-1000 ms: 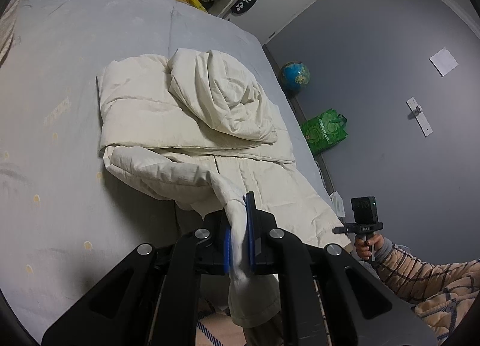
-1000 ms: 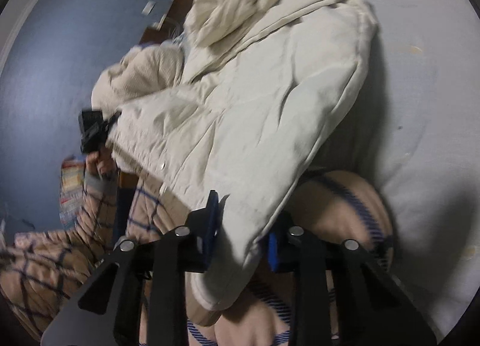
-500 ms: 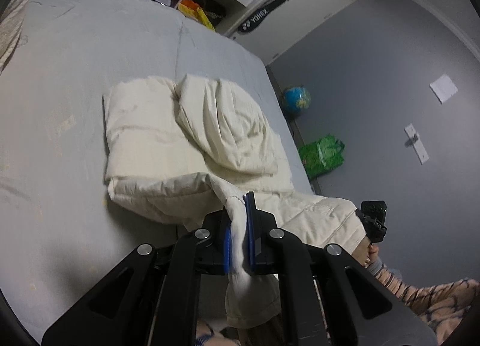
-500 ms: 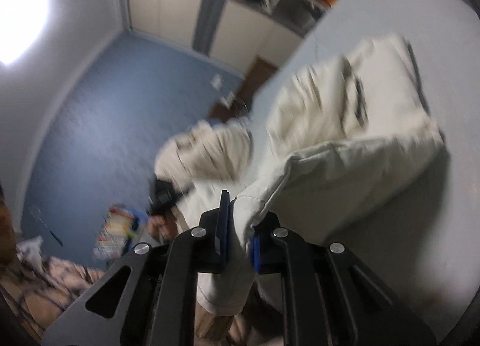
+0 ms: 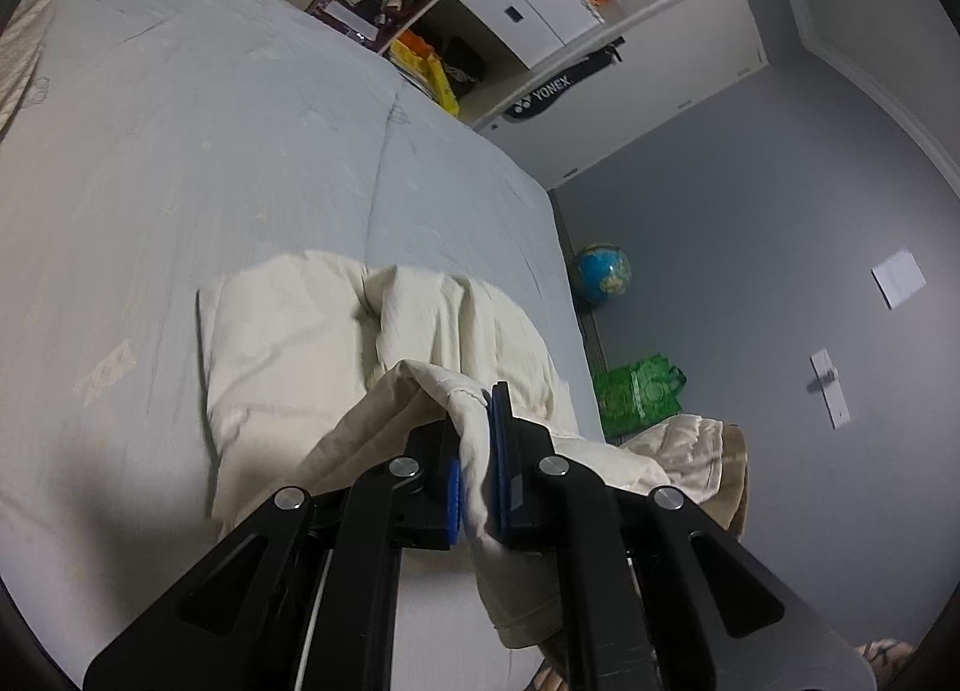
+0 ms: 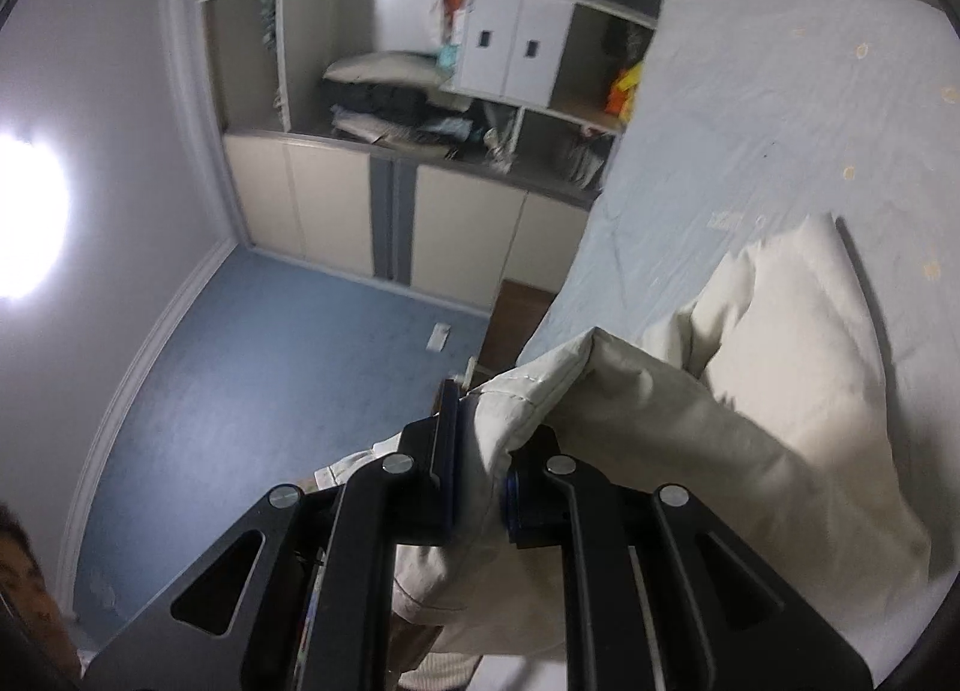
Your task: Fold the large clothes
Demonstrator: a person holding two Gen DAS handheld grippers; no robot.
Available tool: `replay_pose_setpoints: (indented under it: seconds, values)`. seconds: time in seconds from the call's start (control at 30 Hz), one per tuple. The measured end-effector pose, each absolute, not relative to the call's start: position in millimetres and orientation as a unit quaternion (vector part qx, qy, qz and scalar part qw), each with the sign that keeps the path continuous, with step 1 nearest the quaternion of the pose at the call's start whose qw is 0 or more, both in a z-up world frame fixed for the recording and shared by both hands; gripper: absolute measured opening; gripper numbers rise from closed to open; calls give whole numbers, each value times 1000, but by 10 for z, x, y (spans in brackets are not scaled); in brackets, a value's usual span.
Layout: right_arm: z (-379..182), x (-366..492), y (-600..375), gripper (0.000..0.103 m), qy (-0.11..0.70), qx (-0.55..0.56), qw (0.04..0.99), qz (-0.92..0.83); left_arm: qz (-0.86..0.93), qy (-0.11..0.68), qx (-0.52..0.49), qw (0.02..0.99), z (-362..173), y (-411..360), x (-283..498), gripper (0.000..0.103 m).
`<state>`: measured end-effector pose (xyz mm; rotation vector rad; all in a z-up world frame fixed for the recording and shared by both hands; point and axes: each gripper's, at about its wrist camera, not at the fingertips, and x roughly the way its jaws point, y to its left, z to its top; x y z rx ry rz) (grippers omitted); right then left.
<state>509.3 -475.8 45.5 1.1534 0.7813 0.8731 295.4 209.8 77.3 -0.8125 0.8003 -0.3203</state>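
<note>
Cream padded fabric of the coat [image 5: 336, 367] was pinched between the blue-padded jaws of the left gripper [image 5: 477, 451], a fold of it passing through the narrow gap and hanging below. Another edge of the same coat, with a stitched hem, was clamped in the right gripper [image 6: 480, 451], whose jaws had just been closing on the cloth. The bulk of the garment was seen lying bunched on the pale grey bed [image 5: 180, 151], near its side edge, with the gripped edges lifted above it. The left gripper was angled downward over the bed; the right was held roughly level, facing the wardrobe shelves [image 6: 420, 91]. The coat's surface appeared soft, puffy and creased.
</note>
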Motion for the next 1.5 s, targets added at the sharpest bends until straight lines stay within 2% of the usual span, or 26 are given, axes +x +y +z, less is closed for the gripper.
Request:
replay_pose_setpoints:
  seconds: [0.2, 0.5, 0.57, 0.67, 0.7, 0.73, 0.8, 0.87, 1.0, 1.17, 1.23, 1.4, 1.5]
  values:
    - [130, 5578, -4634, 10, 371, 550, 670, 335, -131, 392, -406, 815, 570, 2261, 3563, 10]
    - [-632, 5941, -4521, 11, 468, 566, 642, 220, -57, 463, -440, 767, -275, 2393, 4158, 24]
    - [-672, 5944, -4512, 14, 473, 569, 635, 219, -65, 453, -448, 768, -309, 2389, 4126, 32]
    - [-626, 5951, -4544, 24, 477, 574, 625, 230, -90, 431, -460, 771, -244, 2418, 4049, 70]
    - [-611, 5969, -4552, 33, 479, 576, 620, 232, -85, 416, -462, 779, -176, 2464, 3975, 91]
    - [-574, 5969, -4583, 49, 477, 579, 618, 234, -68, 405, -457, 789, -103, 2492, 3902, 96]
    - [-463, 5973, -4644, 64, 460, 589, 621, 234, -70, 378, -468, 796, 17, 2590, 3828, 96]
    - [-353, 5932, -4728, 65, 432, 610, 620, 238, -74, 365, -480, 795, 111, 2668, 3762, 96]
    - [28, 5882, -4685, 66, 422, 566, 661, 253, -72, 379, -406, 829, 381, 2448, 3666, 96]
    - [619, 5764, -4183, 66, 435, 407, 742, 307, -90, 372, -370, 846, 506, 2033, 3624, 96]
    - [822, 5633, -3833, 66, 443, 312, 777, 320, -92, 381, -333, 858, 550, 1800, 3665, 96]
    - [993, 5254, -3015, 66, 428, 80, 842, 318, -91, 382, -178, 902, 740, 935, 3810, 96]
    - [935, 5105, -2666, 66, 413, 10, 853, 319, -91, 372, -94, 919, 775, 438, 3941, 96]
